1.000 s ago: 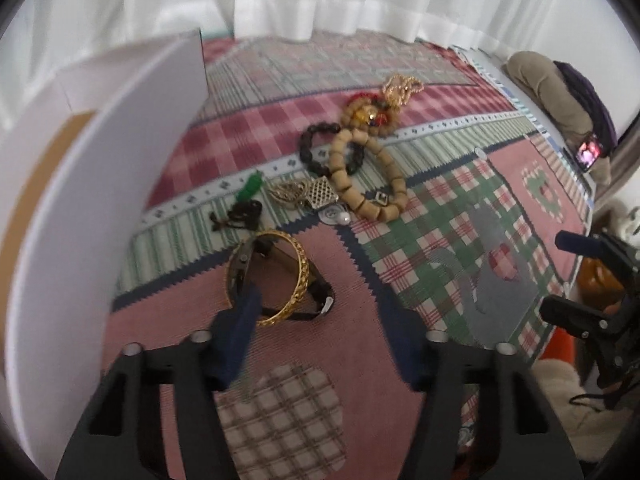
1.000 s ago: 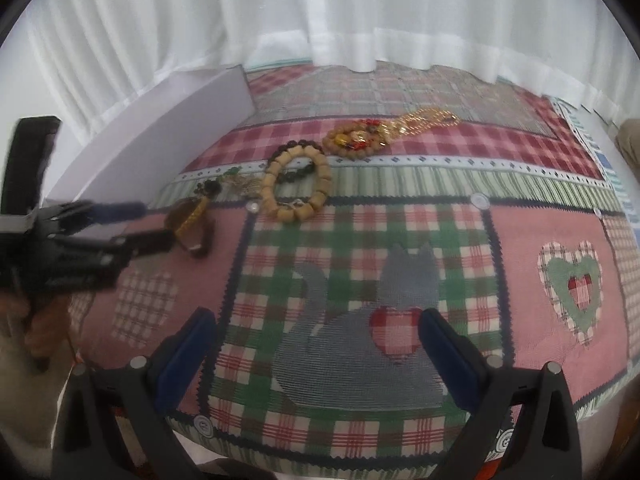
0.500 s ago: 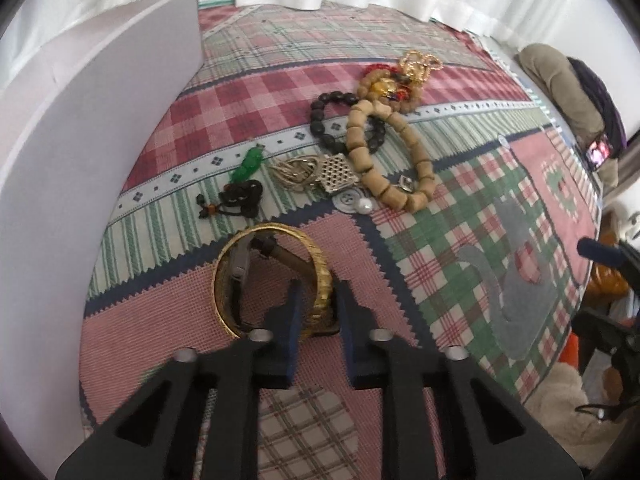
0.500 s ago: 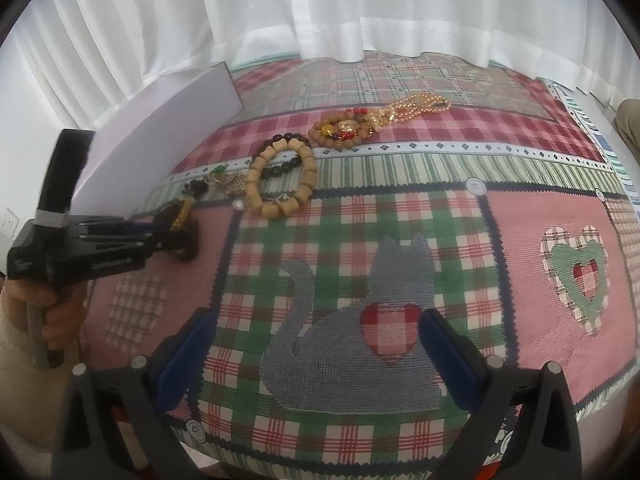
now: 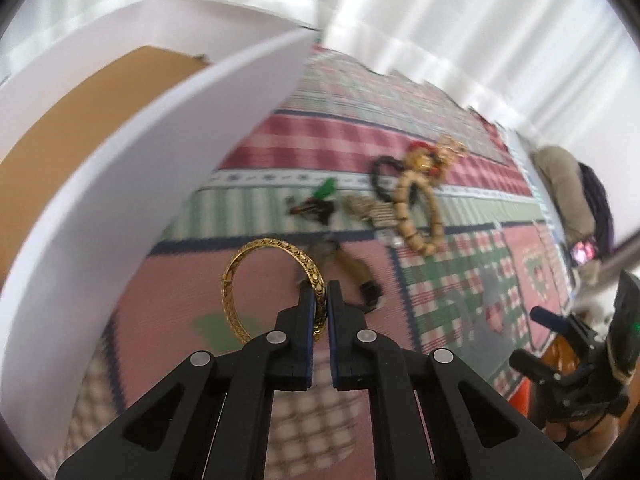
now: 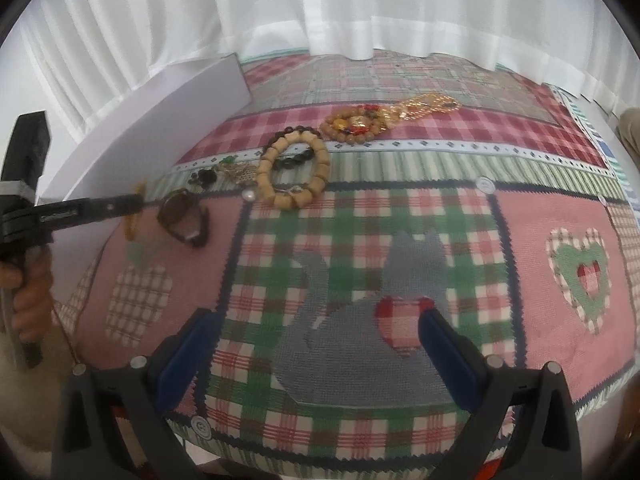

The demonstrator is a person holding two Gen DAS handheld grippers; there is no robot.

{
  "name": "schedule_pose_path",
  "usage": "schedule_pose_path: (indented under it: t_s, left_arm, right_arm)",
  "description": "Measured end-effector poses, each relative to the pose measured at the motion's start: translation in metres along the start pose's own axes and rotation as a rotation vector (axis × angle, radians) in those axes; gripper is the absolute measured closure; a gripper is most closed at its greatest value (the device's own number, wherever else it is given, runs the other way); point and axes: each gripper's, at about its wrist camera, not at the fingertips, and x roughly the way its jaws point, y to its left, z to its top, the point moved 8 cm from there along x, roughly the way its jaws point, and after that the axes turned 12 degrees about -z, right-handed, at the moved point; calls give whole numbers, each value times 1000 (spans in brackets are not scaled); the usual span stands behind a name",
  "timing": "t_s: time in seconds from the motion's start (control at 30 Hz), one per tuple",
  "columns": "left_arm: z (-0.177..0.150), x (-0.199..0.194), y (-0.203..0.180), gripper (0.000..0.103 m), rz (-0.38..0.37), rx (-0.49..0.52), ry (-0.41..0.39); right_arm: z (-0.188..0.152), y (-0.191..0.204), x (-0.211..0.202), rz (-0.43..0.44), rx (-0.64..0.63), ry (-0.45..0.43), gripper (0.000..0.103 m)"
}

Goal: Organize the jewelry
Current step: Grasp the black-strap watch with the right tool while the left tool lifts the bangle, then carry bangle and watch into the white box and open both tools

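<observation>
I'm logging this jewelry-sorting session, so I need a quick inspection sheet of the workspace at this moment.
Surface: patchwork quilt, cat patch in front.
Job's things: gold bangle lifted in the left gripper; wristwatch, wooden bead bracelet, dark bead bracelet, amber bead bracelet and small pendants lie on the quilt.
Clutter: white box at the left, open, brown inside.
Grippers: left shut on the bangle; right gripper open, empty, above the cat patch.
Cables: nothing seen.
Surroundings: white curtain behind.
</observation>
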Motion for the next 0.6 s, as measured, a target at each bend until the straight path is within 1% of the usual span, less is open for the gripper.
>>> schedule_pose_path:
  t_s: [0.1, 0.13, 0.17, 0.27, 0.3, 0.33, 0.4, 0.47, 0.53, 0.57, 0.6]
  left_arm:
    - [-14, -12, 10, 99, 109, -1, -8]
    - [-18, -15, 11, 99, 144, 3, -7]
    - [-22, -18, 11, 99, 187, 11, -9]
    - [-28, -28, 11, 99, 259, 34, -30]
    - [-28, -30, 10, 99, 278, 42, -38]
    - [-28, -33, 10, 99, 293, 47, -45]
    - [-28, -40, 10, 99, 325, 59, -63]
    - [-27, -47, 11, 99, 357, 69, -79]
    - [-27, -54, 14, 99, 377, 75, -94]
    - [-26, -57, 15, 99, 387, 78, -99]
    - [-26, -58, 16, 99, 394, 80, -103]
  right_arm:
    - [13, 31, 2, 62, -82, -25, 0]
    - [18, 43, 2, 94, -109, -35, 0]
    - [25, 63, 2, 150, -153, -46, 0]
    - [40, 107, 8, 255, -246, -60, 1]
    - [46, 124, 13, 277, -282, -66, 5]
    - [50, 136, 20, 283, -316, -64, 10]
    - [55, 157, 39, 270, -381, -39, 31]
    - [54, 172, 58, 254, -429, 0, 38]
    - [52, 181, 73, 218, -470, 15, 38]
    - [51, 183, 76, 202, -483, 15, 40]
    - [49, 185, 79, 182, -495, 15, 47]
